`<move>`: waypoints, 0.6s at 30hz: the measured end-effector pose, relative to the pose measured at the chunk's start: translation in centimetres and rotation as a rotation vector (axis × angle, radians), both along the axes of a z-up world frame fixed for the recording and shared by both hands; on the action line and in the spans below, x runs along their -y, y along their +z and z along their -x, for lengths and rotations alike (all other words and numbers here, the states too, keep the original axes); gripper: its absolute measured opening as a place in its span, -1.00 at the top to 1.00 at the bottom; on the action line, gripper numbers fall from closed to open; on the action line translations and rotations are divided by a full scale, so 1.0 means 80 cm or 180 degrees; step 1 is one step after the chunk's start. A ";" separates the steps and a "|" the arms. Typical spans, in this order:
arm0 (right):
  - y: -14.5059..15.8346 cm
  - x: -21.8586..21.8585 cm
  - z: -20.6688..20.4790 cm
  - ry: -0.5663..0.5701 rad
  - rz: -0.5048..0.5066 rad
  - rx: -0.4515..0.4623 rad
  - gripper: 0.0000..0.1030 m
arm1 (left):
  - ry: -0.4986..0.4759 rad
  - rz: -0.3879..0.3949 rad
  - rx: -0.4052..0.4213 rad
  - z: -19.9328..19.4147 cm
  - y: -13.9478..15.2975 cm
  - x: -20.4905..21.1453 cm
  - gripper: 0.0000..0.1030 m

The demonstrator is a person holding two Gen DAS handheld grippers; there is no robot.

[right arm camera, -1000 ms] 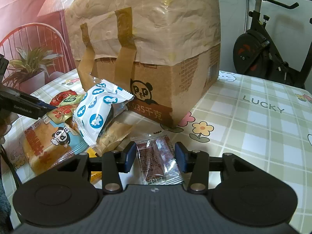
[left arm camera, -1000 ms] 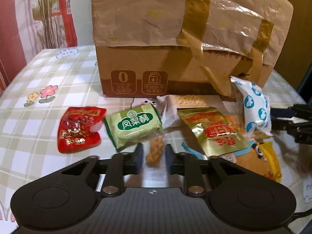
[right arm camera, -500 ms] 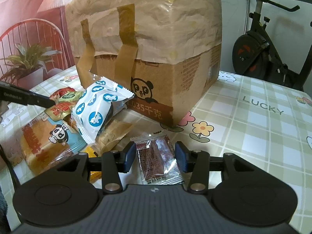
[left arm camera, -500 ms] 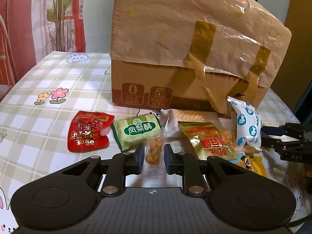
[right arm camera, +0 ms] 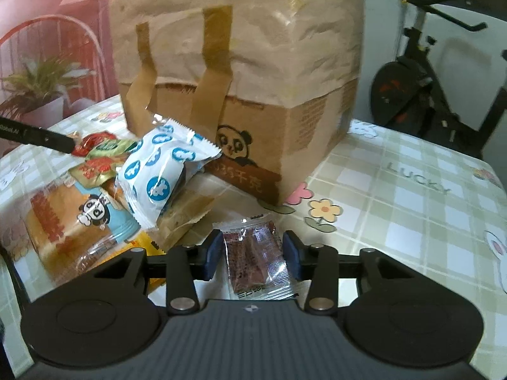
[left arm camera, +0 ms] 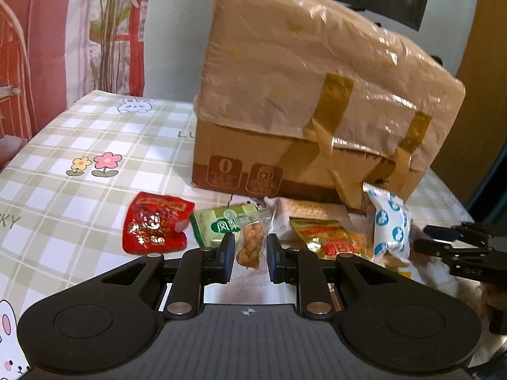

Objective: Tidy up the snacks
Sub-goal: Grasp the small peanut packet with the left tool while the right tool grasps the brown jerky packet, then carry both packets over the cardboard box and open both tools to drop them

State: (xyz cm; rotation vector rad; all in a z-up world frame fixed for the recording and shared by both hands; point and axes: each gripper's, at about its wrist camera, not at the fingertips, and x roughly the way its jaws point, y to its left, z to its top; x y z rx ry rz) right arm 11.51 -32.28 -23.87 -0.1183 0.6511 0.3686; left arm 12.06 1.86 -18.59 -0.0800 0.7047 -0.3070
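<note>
My left gripper (left arm camera: 251, 258) is shut on a clear packet holding a golden twisted pastry (left arm camera: 250, 245), lifted above the checked tablecloth. My right gripper (right arm camera: 252, 255) is shut on a clear packet of dark red dried meat (right arm camera: 253, 258). A pile of snacks lies before a big cardboard box (left arm camera: 310, 120): a red packet (left arm camera: 155, 223), a green packet (left arm camera: 221, 226), a gold packet (left arm camera: 329, 237) and a white-and-blue packet (left arm camera: 389, 224). The right wrist view shows the white-and-blue packet (right arm camera: 158, 174) and a panda bread bag (right arm camera: 73, 221).
The box (right arm camera: 240, 72), covered in brown paper and tape, stands mid-table behind the snacks. The right gripper's fingers (left arm camera: 456, 247) show at the left view's right edge. An exercise bike (right arm camera: 437, 72) stands beyond the table's far side. Checked cloth (left arm camera: 79, 171) stretches to the left.
My left gripper has risen and drawn back with the pastry packet, so the snacks look lower and farther. My right gripper has risen slightly with the meat packet.
</note>
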 end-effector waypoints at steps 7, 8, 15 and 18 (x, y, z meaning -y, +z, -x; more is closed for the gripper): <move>0.047 0.005 0.034 -0.0164 -0.0311 0.0241 0.14 | -0.0164 0.0086 0.0275 -0.003 0.032 0.000 0.56; 0.057 0.002 0.037 -0.0135 -0.0310 0.0299 0.14 | -0.0195 0.0112 0.0333 -0.004 0.041 -0.001 0.56; 0.142 -0.021 0.033 0.0045 -0.0482 0.0817 0.14 | -0.0345 0.0250 0.0774 -0.022 0.111 -0.002 0.56; 0.177 -0.030 0.020 0.0116 -0.0632 0.1021 0.14 | -0.0408 0.0213 0.1021 -0.026 0.141 0.008 0.56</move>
